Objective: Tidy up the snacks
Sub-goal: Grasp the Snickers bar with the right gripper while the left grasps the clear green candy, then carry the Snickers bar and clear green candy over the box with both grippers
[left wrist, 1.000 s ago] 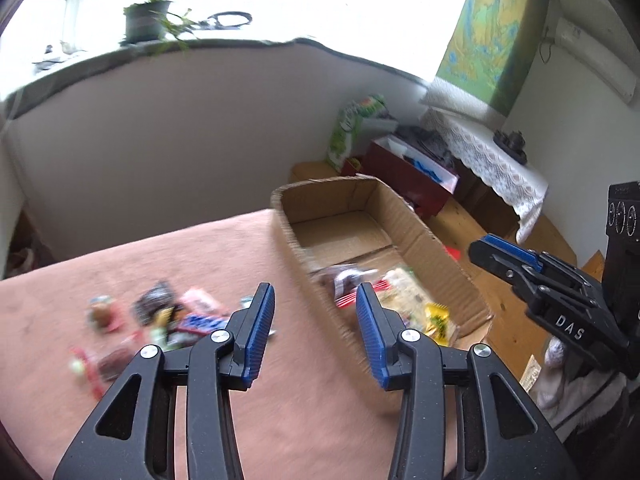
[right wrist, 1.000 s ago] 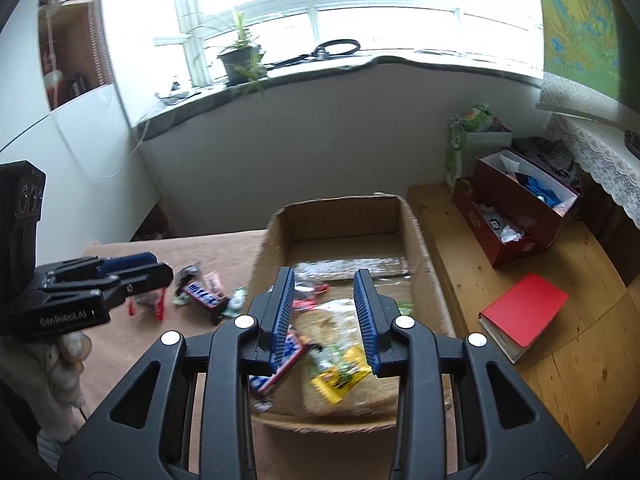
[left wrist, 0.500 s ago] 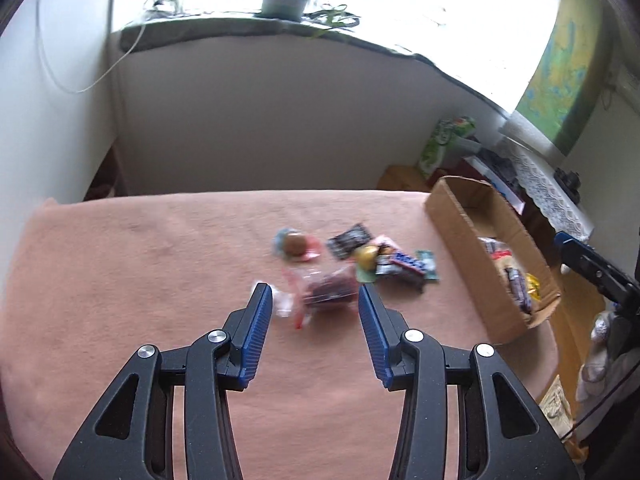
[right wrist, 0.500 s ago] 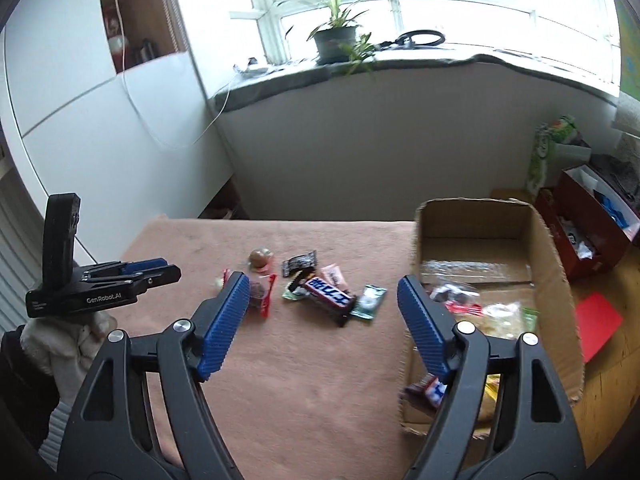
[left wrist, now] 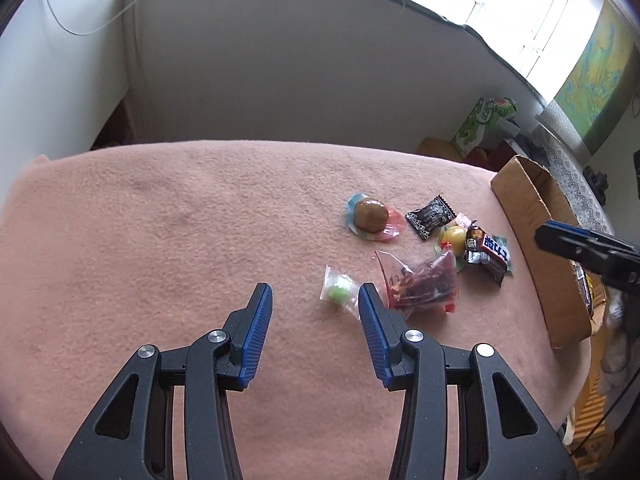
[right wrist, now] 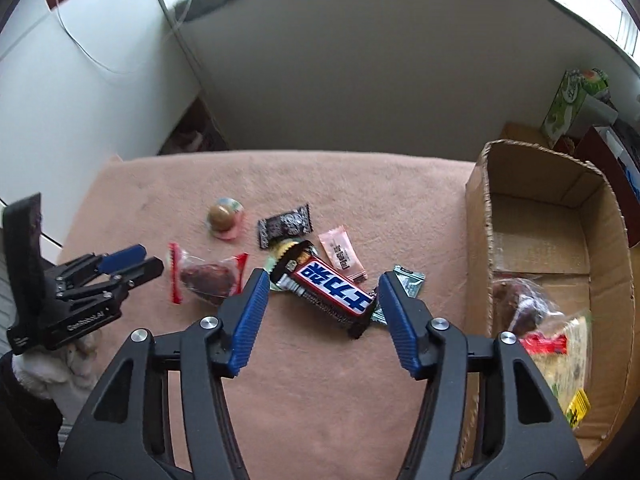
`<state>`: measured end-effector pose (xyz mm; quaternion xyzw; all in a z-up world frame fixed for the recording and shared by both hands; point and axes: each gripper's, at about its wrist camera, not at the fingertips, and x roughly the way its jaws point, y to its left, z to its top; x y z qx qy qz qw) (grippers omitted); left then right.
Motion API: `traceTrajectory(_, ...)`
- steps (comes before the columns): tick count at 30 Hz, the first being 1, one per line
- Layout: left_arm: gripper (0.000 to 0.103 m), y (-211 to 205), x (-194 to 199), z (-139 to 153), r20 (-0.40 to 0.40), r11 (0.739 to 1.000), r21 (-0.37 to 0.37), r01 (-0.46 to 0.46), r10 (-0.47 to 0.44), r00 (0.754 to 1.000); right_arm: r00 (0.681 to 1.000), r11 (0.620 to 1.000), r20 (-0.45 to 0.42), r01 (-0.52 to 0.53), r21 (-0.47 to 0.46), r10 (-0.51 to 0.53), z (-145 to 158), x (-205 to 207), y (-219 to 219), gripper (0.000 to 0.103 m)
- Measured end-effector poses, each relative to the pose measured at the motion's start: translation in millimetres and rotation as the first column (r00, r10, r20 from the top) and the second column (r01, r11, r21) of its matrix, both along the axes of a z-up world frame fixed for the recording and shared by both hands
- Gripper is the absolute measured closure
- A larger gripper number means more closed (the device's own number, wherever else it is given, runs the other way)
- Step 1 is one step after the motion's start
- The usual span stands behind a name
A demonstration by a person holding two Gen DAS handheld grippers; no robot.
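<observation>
Snacks: loose pile on the pink blanket (right wrist: 360, 420), ahead of both claws.
Chocolate bar (right wrist: 328, 282): dark wrapper with a blue-and-white label, lying slantwise between the blue pads of the right gripper (right wrist: 320, 300), just beyond their tips.
Right gripper: jaws spread wide, holding nothing.
Left gripper (left wrist: 316, 308): jaws well apart, empty, over bare blanket.
Green candy (left wrist: 340, 293): clear wrapper, just inside the left gripper's right fingertip.
Red-edged bag (left wrist: 420, 284): dark dried fruit, just beyond that same fingertip.
Brown round sweet (left wrist: 372, 215): farther ahead, right of the left gripper's line.
Black packet (left wrist: 431, 216): beside the round sweet.
Pink sachet (right wrist: 342, 254): just past the chocolate bar.
Cardboard box (right wrist: 476, 208): right of the right gripper, several snacks inside.
</observation>
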<state>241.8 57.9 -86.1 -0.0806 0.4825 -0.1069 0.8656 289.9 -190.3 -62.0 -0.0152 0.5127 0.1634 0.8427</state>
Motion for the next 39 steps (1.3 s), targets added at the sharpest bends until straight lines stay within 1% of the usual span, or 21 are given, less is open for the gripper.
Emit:
traceTrajectory(1,0.06,0,2,-2,-0.005,1.0,0.0,0.002,-0.002,1.0,1.0,1.0,-0.016,-0.001,-0.013,0.001,-6,4,2,0.049)
traceTrajectory(2,0.06,-2,5,-5,-0.008,1.0,0.001,0.006,-0.006,1.0,1.0,1.0,-0.029,-0.001,-0.027,0.0,-11,8,3,0.049)
traceTrajectory(8,0.06,-12,12,-10,-0.006,0.999,0.004,0.035,-0.035,0.999,0.997,0.996,-0.067,-0.035,-0.082,0.03,-30,19,14,0.05)
traceTrajectory(11,0.06,-17,13,-12,-0.003,0.998,0.033,0.051,-0.051,0.999,0.996,0.993,-0.08,-0.052,-0.105,0.044,-38,22,20,0.05)
traceTrajectory(14,0.067,-23,14,-13,0.012,0.996,0.071,0.063,-0.064,0.998,0.995,0.989,-0.079,-0.065,-0.132,0.055,-43,22,27,0.05)
traceTrajectory(15,0.071,-25,14,-13,0.015,0.995,0.079,0.067,-0.068,0.998,0.995,0.988,-0.081,-0.069,-0.137,0.059,-45,21,28,0.055)
traceTrajectory(16,0.076,-27,14,-14,0.021,0.993,0.094,0.072,-0.074,0.997,0.995,0.988,-0.084,-0.071,-0.136,0.06,-46,19,30,0.055)
traceTrajectory(18,0.082,-32,10,-14,0.037,0.988,0.131,0.086,-0.092,0.995,0.995,0.985,-0.069,-0.079,-0.156,0.069,-46,14,33,0.055)
traceTrajectory(20,0.084,-34,8,-15,0.048,0.984,0.154,0.094,-0.103,0.994,0.995,0.982,-0.06,-0.083,-0.17,0.074,-45,8,38,0.056)
traceTrajectory(23,0.088,-35,2,-15,0.055,0.98,0.169,0.107,-0.117,0.992,0.995,0.986,-0.062,-0.083,-0.146,0.075,-43,-2,39,0.056)
traceTrajectory(29,0.09,-21,-21,-13,0.054,0.987,0.13,0.094,-0.101,0.993,0.996,0.989,-0.036,-0.085,-0.121,0.081,-39,-37,34,0.056)
traceTrajectory(32,0.09,-14,-33,-13,0.06,0.99,0.118,0.077,-0.084,0.995,0.997,0.993,-0.02,-0.075,-0.087,0.073,-36,-57,27,0.056)
traceTrajectory(34,0.09,-10,-41,-10,0.071,0.992,0.113,0.063,-0.071,0.995,0.998,0.996,-0.01,-0.063,-0.065,0.062,-33,-69,22,0.056)
traceTrajectory(37,0.09,-4,-54,-2,0.085,0.996,0.084,0.039,-0.046,0.995,0.999,0.998,0.004,-0.054,-0.035,0.054,-26,-83,13,0.056)
traceTrajectory(39,0.09,-7,-61,6,0.102,0.996,0.084,0.038,-0.046,0.994,0.998,0.999,0.024,-0.05,-0.019,0.05,-20,-92,8,0.056)
